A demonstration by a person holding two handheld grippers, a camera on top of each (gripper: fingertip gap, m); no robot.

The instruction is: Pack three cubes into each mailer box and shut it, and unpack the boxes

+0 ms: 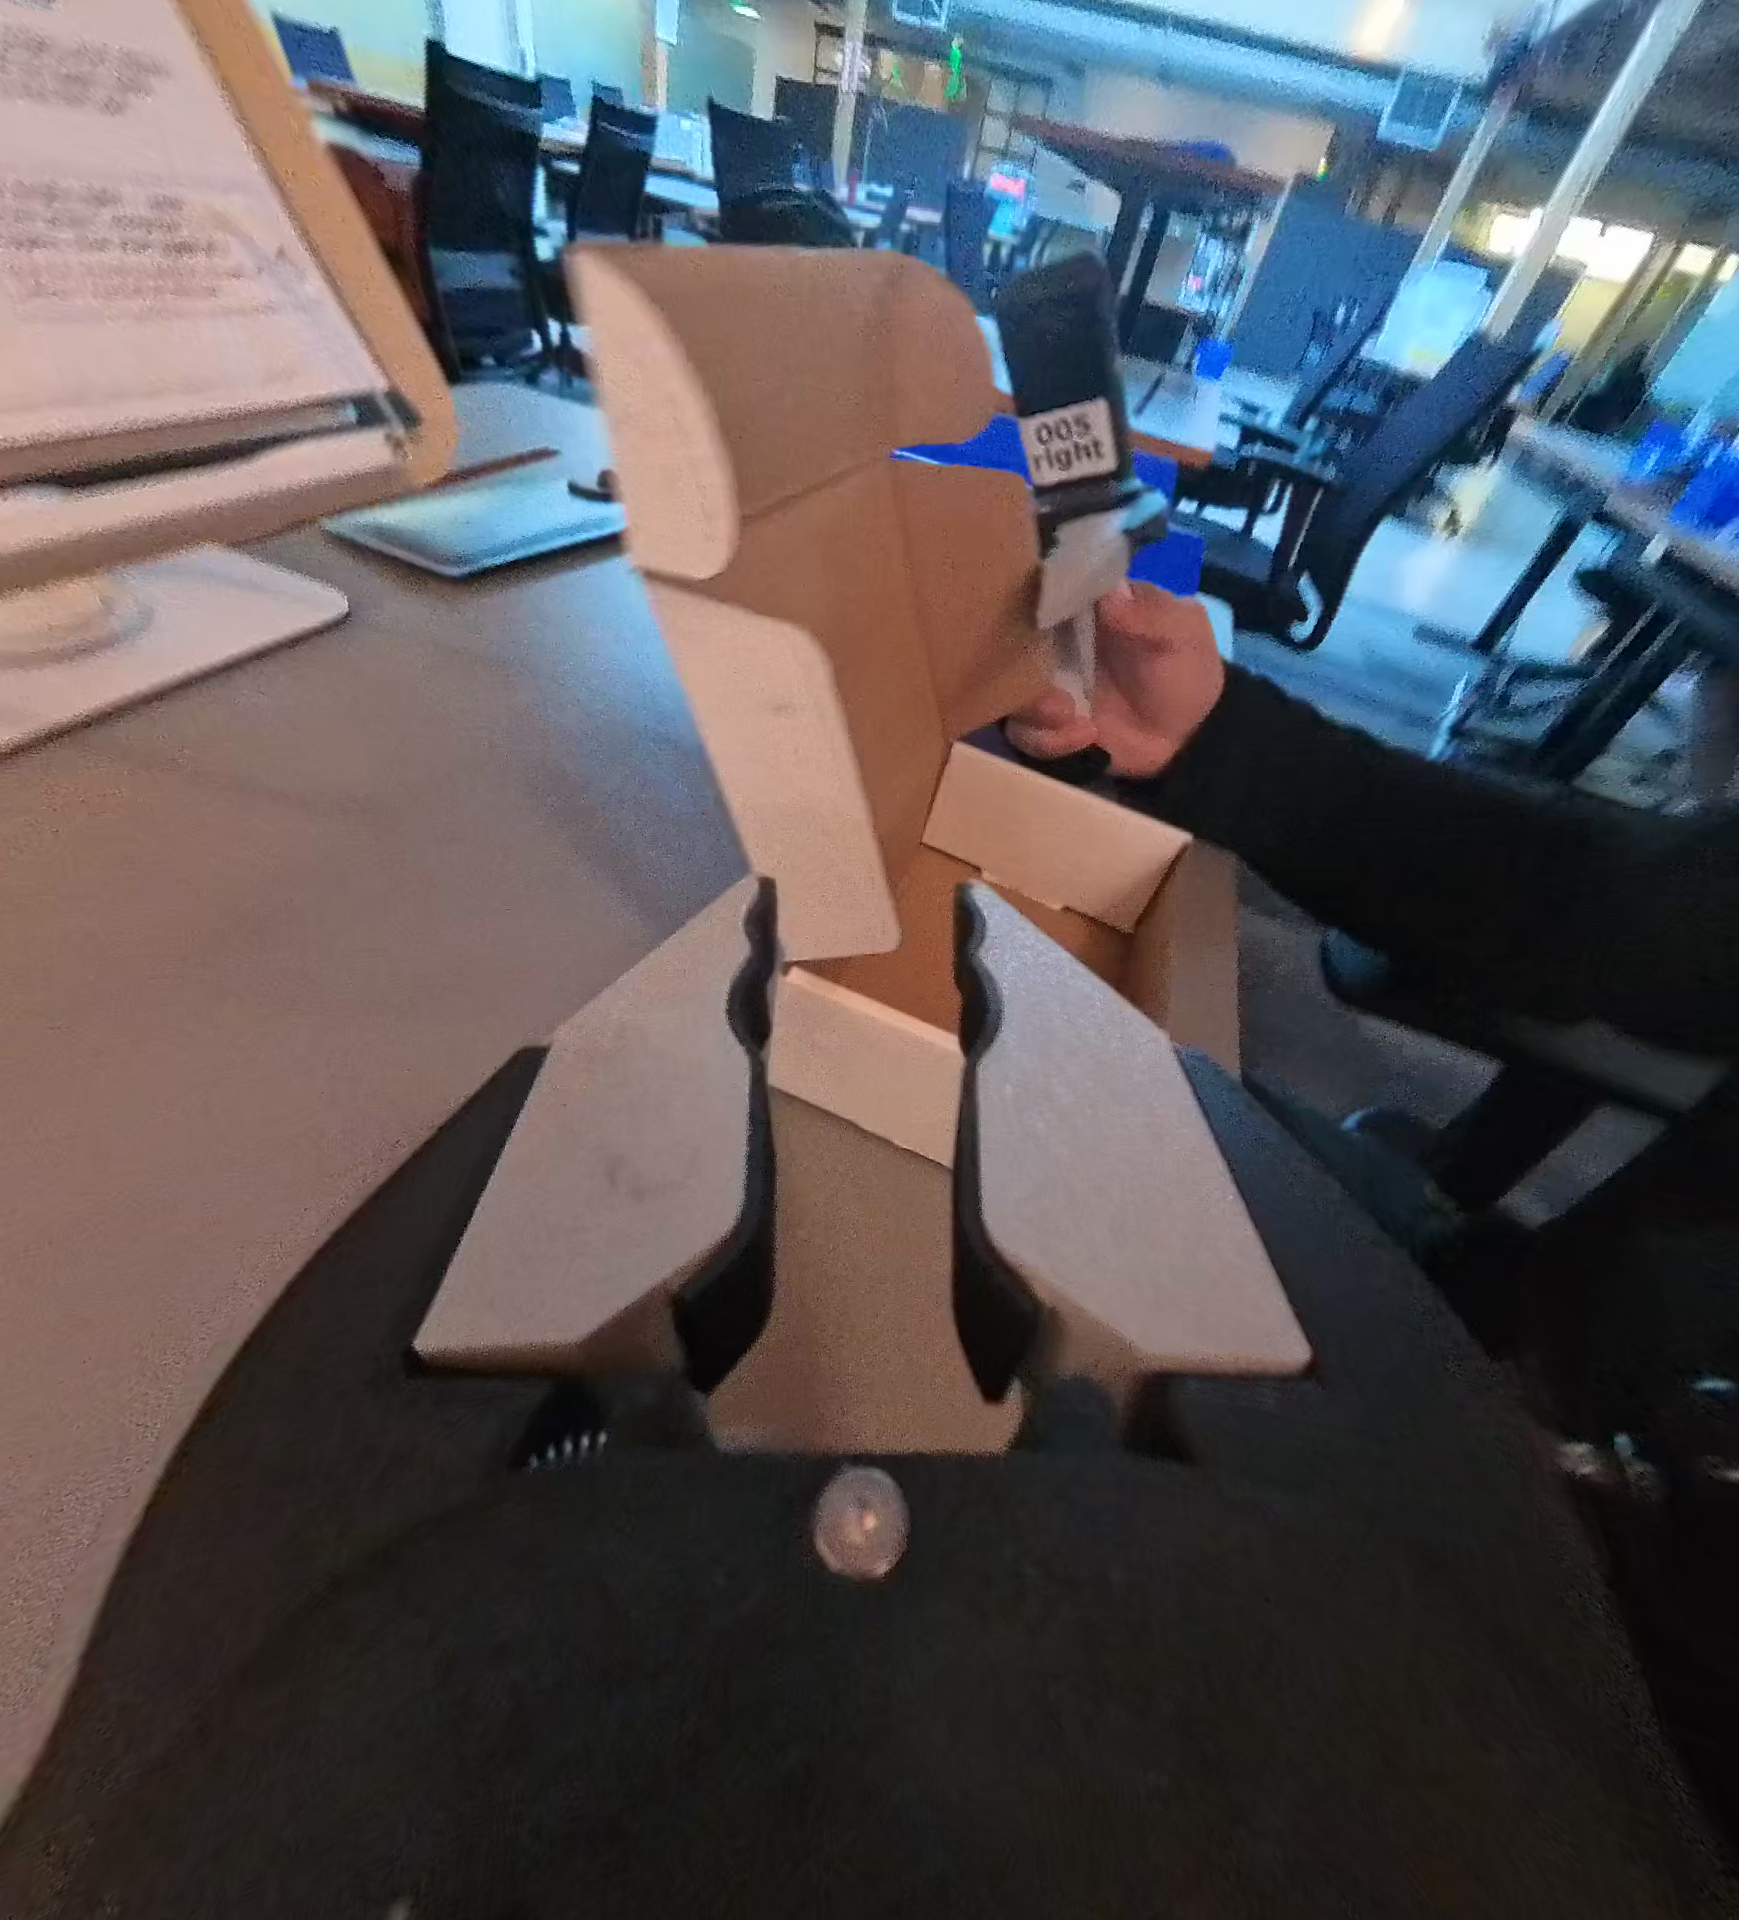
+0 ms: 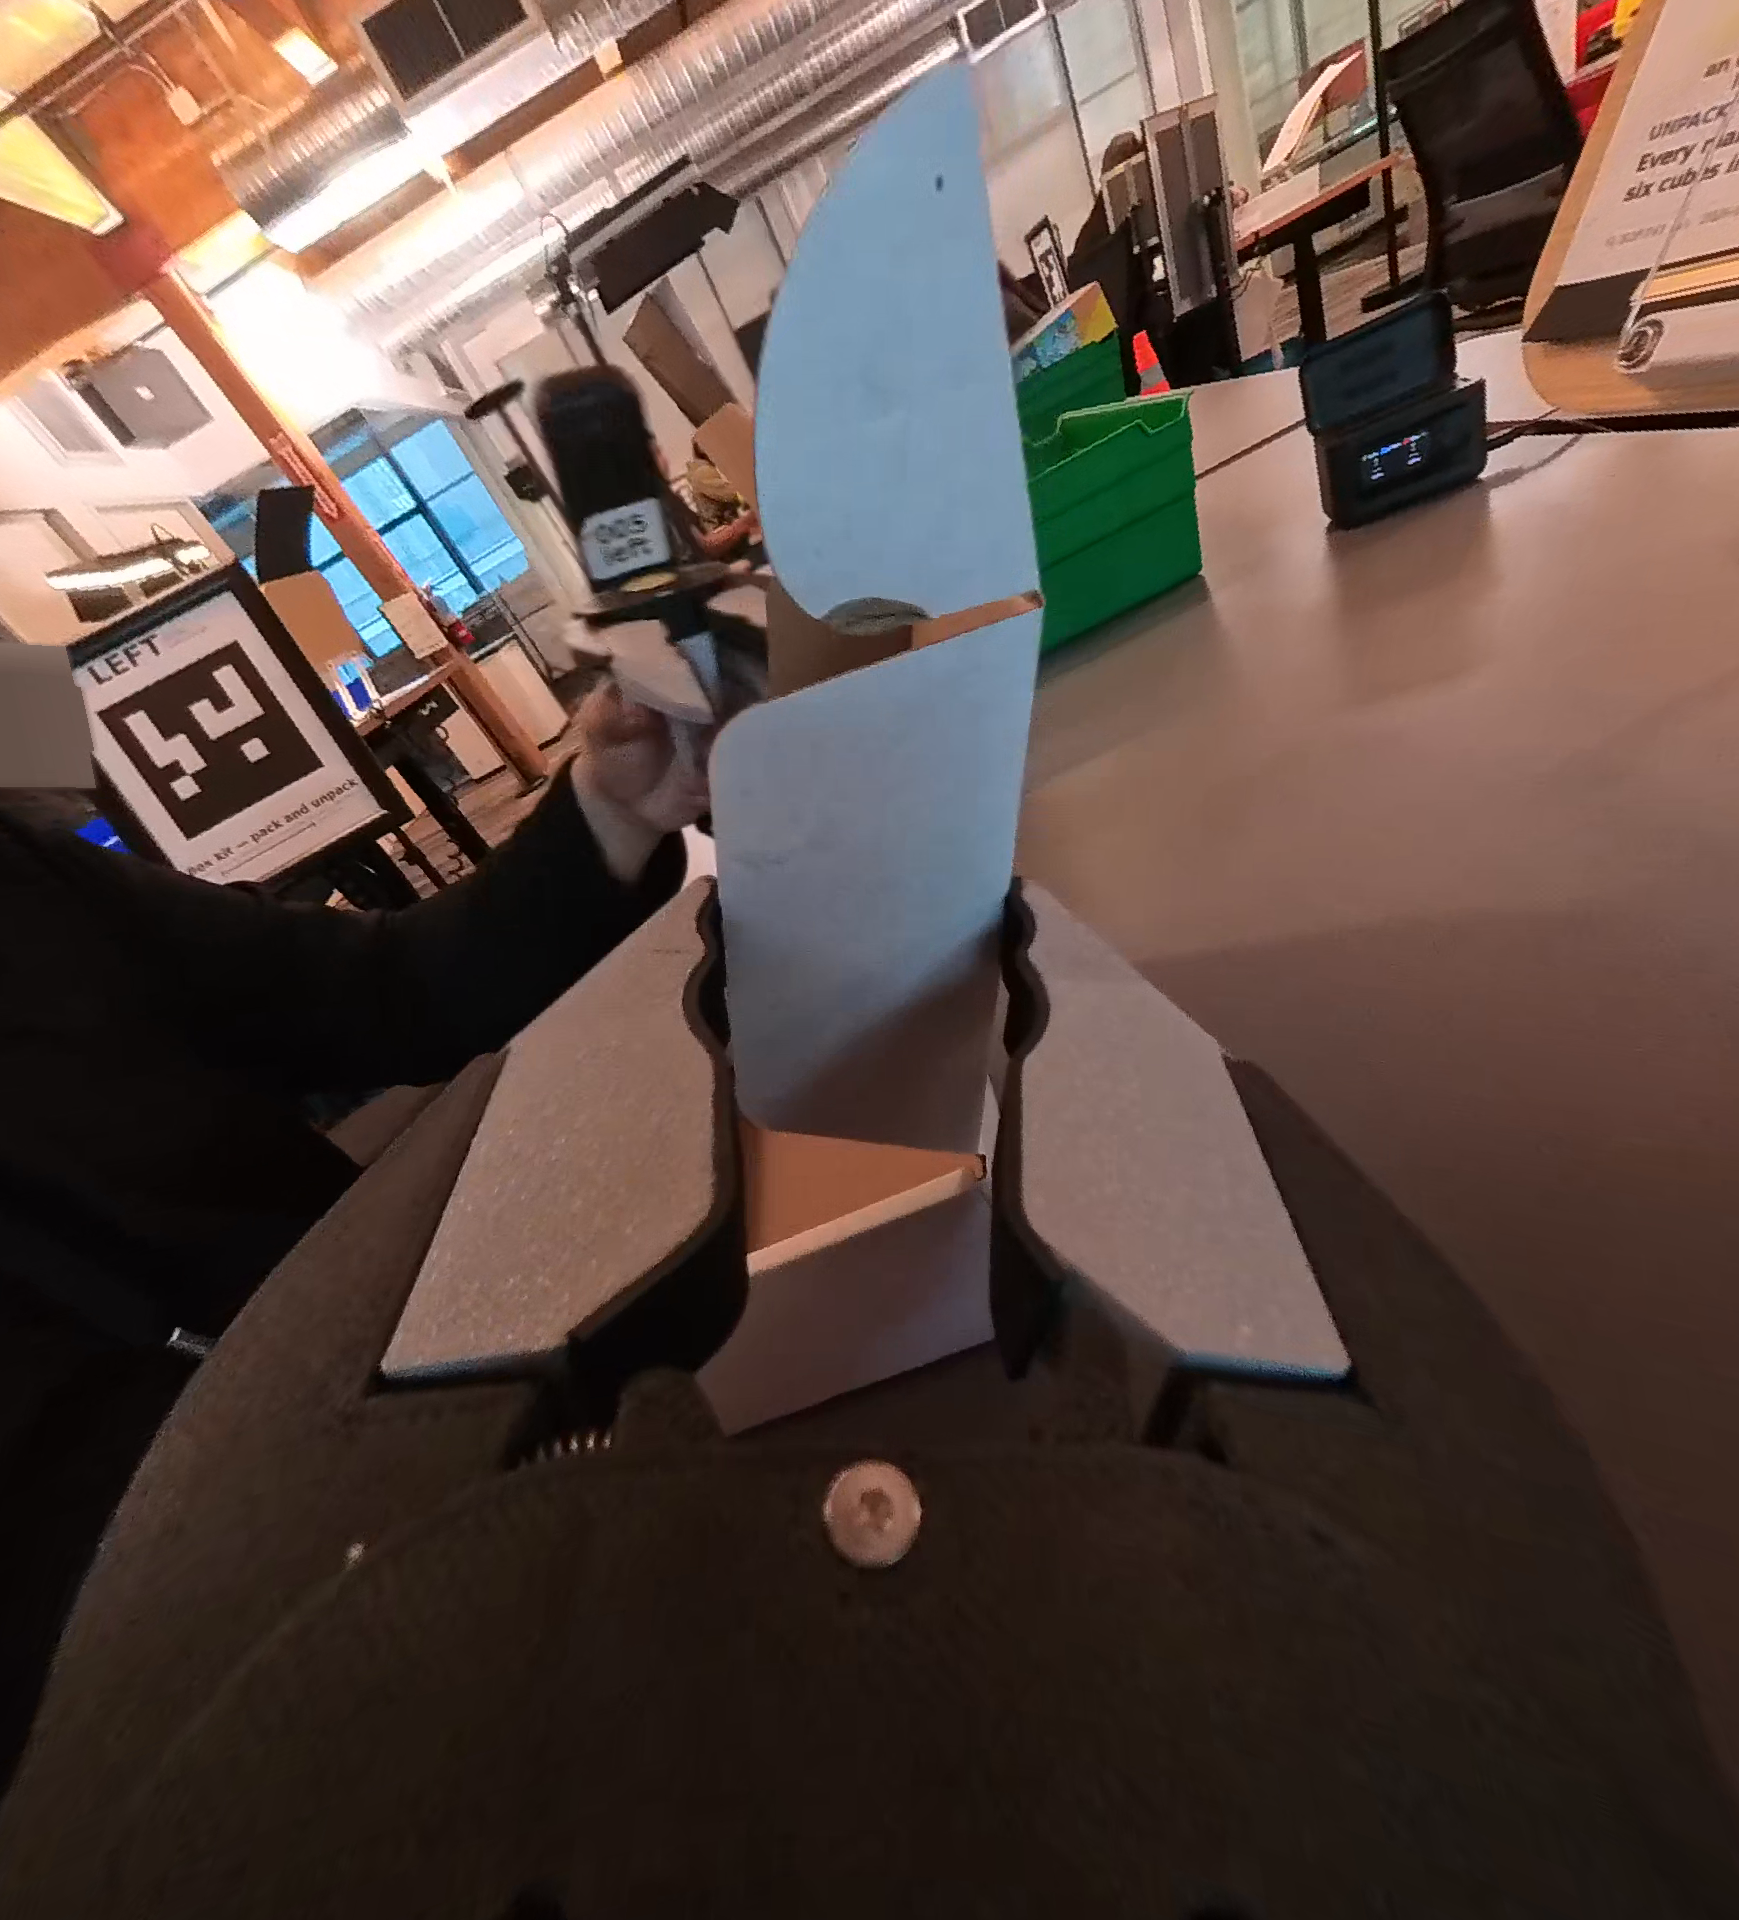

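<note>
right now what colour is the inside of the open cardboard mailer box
Brown inside the open cardboard mailer box; clearest in the left wrist view.

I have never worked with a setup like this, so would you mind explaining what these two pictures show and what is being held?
No robot arm is here: a person holds a hand-operated two-finger gripper in each hand, each with a camera looking along its fingers.

The left wrist view shows the left gripper, open and empty, at the near edge of an open mailer box on a grey table. The lid stands up. Behind it are the right gripper and the hand holding it.

The right wrist view looks from the opposite side: the right gripper has the box's side flap between its fingers; I cannot tell whether it is clamped. A green bin stands farther back. No cubes show.
</note>
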